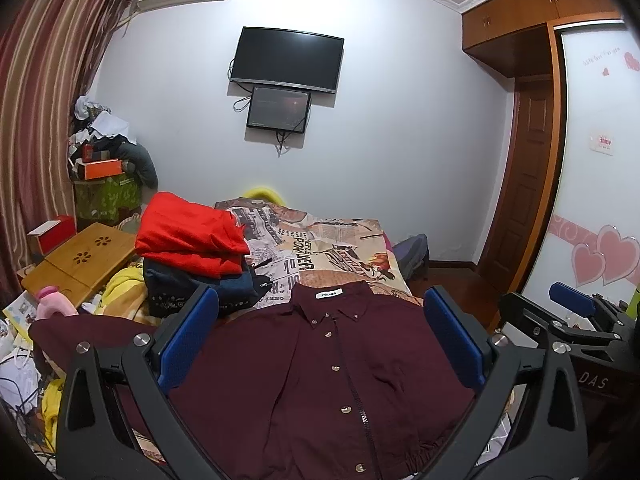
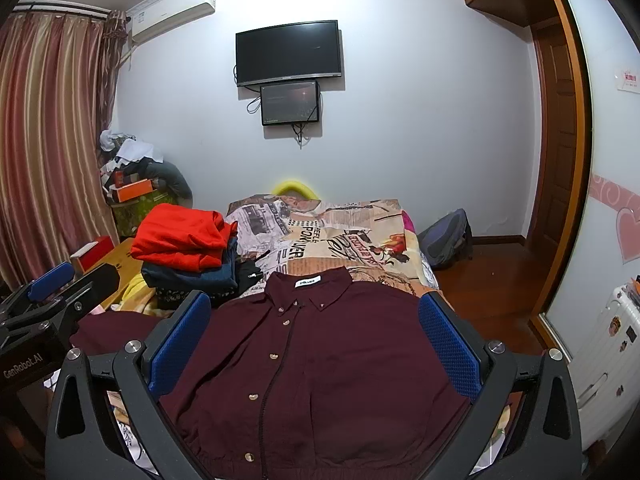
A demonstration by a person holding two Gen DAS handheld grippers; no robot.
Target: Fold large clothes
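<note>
A dark maroon button-up shirt [image 1: 320,376] lies flat, front up, collar away from me, on the bed; it also shows in the right wrist view [image 2: 320,360]. Its left sleeve [image 1: 88,328] is spread out to the left. My left gripper [image 1: 320,320] is open and empty, held above the shirt's lower half. My right gripper [image 2: 316,320] is open and empty too, above the shirt. The right gripper [image 1: 572,308] shows at the right edge of the left wrist view, and the left gripper [image 2: 56,284] shows at the left edge of the right wrist view.
A pile of folded clothes, red on top [image 1: 192,236], sits on the bed left of the collar. The newspaper-print bedspread [image 1: 332,248] stretches to the far wall. A wooden lap table [image 1: 80,264] and clutter lie left; a backpack [image 2: 444,236] and suitcase [image 2: 608,352] are on the right.
</note>
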